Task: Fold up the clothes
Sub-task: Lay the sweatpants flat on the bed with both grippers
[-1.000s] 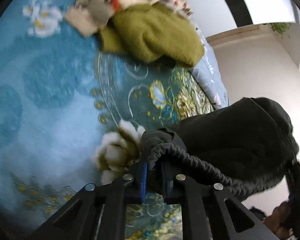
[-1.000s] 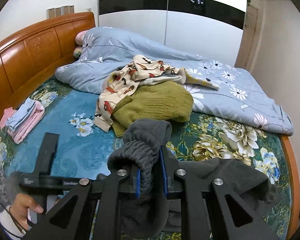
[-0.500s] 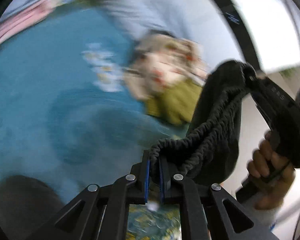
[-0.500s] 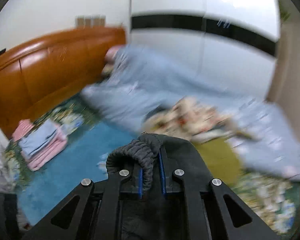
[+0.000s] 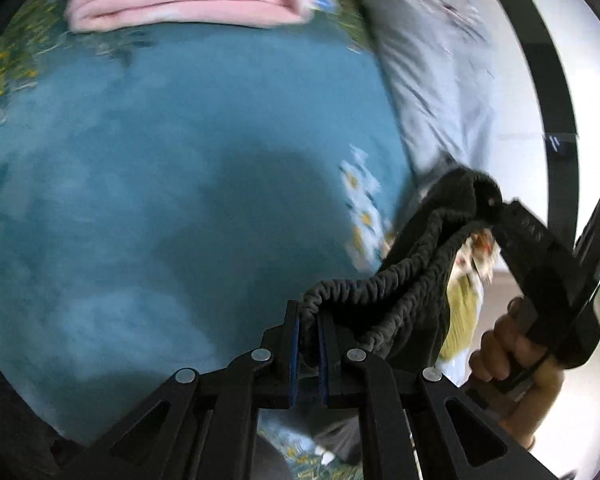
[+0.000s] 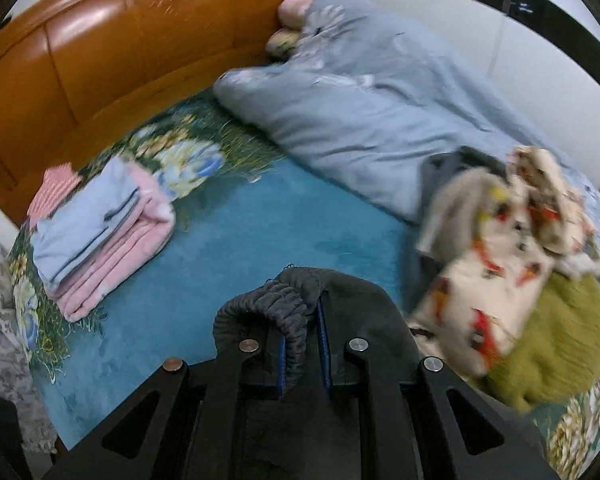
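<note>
Dark grey trousers (image 5: pixel 416 280), soft fleece-like cloth with a gathered, ribbed elastic waistband (image 6: pixel 272 304); hung in the air above the blue bedspread, waistband stretched between two pinch points, body drooping below

Folded stack (image 6: pixel 100 236): pale blue garment on top, pink ones beneath, a red-striped piece at the back; lay flat and squared near the headboard side of the bed

Cream printed garment (image 6: pixel 496 256) with red and yellow motifs; crumpled, unfolded, draped over the pile on the right

Olive-green knitted sweater (image 6: pixel 560 344); bunched, unfolded, partly under the cream garment
</note>
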The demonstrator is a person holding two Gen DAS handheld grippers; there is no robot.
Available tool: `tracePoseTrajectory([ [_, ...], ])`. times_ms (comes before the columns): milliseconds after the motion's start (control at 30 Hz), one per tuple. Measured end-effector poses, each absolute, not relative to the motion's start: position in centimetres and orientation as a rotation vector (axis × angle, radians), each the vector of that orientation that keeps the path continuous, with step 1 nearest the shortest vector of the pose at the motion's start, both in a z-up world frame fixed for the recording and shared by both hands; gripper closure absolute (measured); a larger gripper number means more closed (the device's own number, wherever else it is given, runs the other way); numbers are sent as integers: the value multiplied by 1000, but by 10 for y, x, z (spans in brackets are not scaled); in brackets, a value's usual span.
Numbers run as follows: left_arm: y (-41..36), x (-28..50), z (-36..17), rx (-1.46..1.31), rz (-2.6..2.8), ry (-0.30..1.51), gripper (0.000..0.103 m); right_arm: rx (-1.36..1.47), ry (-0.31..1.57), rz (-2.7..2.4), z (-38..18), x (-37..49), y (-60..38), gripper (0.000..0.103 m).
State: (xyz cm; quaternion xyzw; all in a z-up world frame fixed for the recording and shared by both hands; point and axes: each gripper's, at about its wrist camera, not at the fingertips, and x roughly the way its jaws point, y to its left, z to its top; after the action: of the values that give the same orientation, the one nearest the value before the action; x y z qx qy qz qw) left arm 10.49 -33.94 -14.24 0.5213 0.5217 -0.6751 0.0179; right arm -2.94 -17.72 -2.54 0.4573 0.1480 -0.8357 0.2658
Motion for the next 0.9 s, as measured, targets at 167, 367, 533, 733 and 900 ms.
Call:
tracePoseTrajectory([
  [167,-376,107,-186,1622,-1985,1686,95,1362,399,-2178,-80,-35,-225,90],
  [367,-389,110,-220,1665,-1948,1703,95,1533,497,-2093,-127,-33,-256,87],
  [533,-392,114,-238,1681,-1946,1729,90,1526,617,-2044,-132,-29,-258,80],
  [733,-394,119,-226,1687,-2037,1662,47,1522,728,-1950,-107,-39,-254,61],
  [900,-400,133,-206,1561,-2089,1675,37,1485,645,-1931,-73,-45,-236,45],
])
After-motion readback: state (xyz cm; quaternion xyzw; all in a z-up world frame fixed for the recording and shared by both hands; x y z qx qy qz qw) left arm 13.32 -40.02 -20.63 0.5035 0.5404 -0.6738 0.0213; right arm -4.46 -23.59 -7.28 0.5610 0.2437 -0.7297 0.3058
